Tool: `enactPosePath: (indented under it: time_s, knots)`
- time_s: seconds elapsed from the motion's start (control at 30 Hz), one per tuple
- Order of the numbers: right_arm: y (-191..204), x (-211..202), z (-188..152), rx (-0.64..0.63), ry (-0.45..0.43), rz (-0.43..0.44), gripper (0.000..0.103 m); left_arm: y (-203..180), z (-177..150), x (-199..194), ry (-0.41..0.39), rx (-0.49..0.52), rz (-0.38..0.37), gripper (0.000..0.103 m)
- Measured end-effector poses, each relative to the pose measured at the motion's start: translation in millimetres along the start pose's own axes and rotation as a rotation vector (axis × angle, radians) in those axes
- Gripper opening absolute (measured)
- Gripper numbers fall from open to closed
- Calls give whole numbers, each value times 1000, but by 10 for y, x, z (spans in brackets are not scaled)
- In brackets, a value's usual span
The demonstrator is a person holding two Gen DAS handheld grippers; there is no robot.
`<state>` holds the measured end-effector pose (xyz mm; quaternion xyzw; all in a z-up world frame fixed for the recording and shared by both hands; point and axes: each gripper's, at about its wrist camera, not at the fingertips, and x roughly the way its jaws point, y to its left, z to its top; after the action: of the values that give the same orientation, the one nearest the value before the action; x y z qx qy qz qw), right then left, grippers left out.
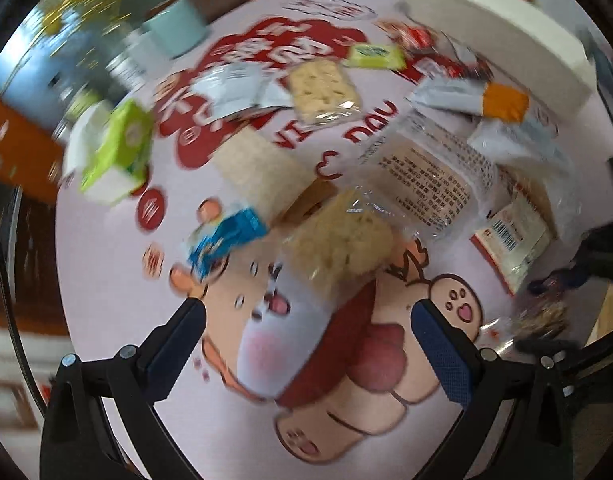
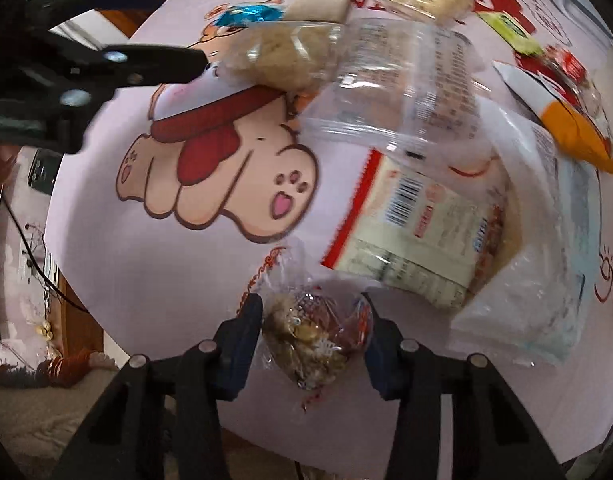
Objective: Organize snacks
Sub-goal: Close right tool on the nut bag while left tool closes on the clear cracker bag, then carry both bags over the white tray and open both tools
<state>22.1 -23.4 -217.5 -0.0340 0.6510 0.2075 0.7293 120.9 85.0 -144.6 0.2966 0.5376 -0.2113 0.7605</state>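
Many wrapped snacks lie on a pink cartoon-print tablecloth point(image 1: 118, 280). My left gripper point(image 1: 308, 316) is open and empty, low over the cloth, just short of a clear-wrapped rice cracker point(image 1: 338, 240). A blue packet point(image 1: 226, 240), a tan bar point(image 1: 262, 168) and a clear printed pack point(image 1: 426, 172) lie beyond it. My right gripper point(image 2: 312, 320) is shut on a clear bag of brown nut candy point(image 2: 306, 340). A barcode snack pack point(image 2: 418, 232) lies just ahead of it. The left gripper's fingers point(image 2: 154, 64) show at the upper left of the right wrist view.
A green and white box point(image 1: 114, 152) stands at the left, a mint container point(image 1: 178, 28) at the back, a white box point(image 1: 498, 28) along the far right. An orange and white sachet point(image 1: 478, 98), a yellow-green packet point(image 1: 374, 56) and red wrappers point(image 1: 414, 38) lie far right.
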Motion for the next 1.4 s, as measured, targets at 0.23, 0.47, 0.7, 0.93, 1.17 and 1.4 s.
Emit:
enactPosePath:
  time_s: [0.23, 0.47, 0.7, 0.93, 1.17, 1.4]
  knots:
    - [-207, -22, -98, 83, -9, 13, 47, -245, 323, 371, 27, 258, -2, 103]
    - [-308, -53, -248, 116, -9, 2, 47, -457, 404, 689, 112, 418, 15, 103]
    - [-407, -175, -341, 140, -25, -8, 47, -395, 409, 563, 121, 296, -45, 64]
    - [-528, -348, -346, 149, -41, -28, 47, -487, -7, 356, 158, 130, -55, 62]
    - [-737, -581, -461, 138, -69, -50, 47, -684, -426, 73, 105, -95, -116, 61]
    - [-807, -994, -622, 120, -137, -96, 47, -907, -433, -345, 34, -162, -123, 61]
